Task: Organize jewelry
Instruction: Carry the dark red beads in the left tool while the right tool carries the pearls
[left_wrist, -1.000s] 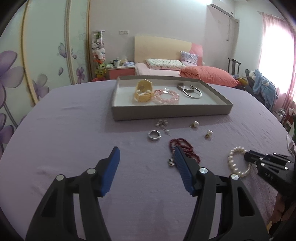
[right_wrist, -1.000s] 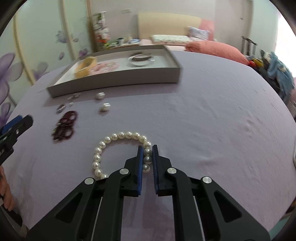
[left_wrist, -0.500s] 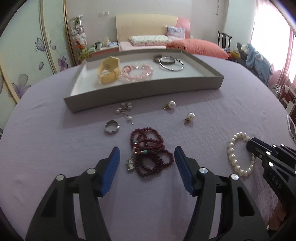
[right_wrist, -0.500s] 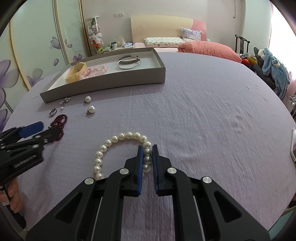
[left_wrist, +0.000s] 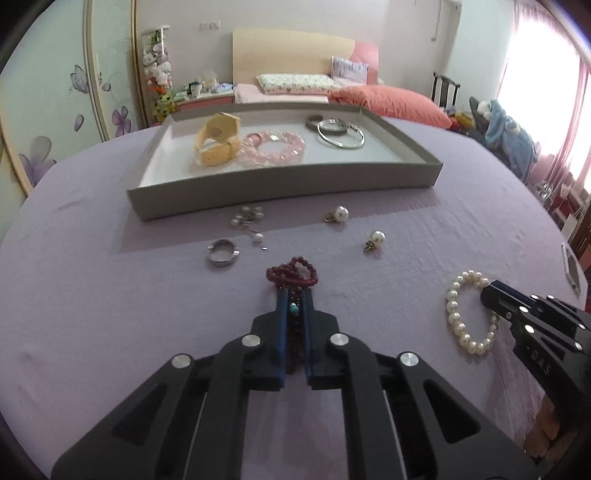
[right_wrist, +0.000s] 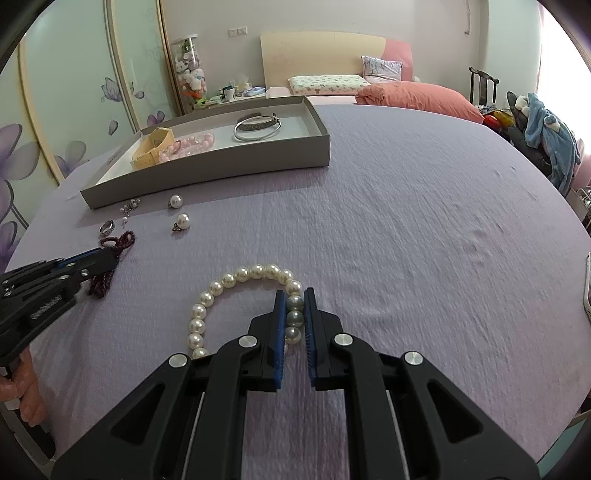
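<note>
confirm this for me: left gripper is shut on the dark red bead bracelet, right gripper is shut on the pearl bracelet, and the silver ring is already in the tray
Not quite. The silver ring is not in the tray; it lies on the purple cloth in front of it, as the left wrist view shows. The rest holds: the left gripper is shut on the dark red bead bracelet, and the right gripper is shut on the pearl bracelet.
</note>
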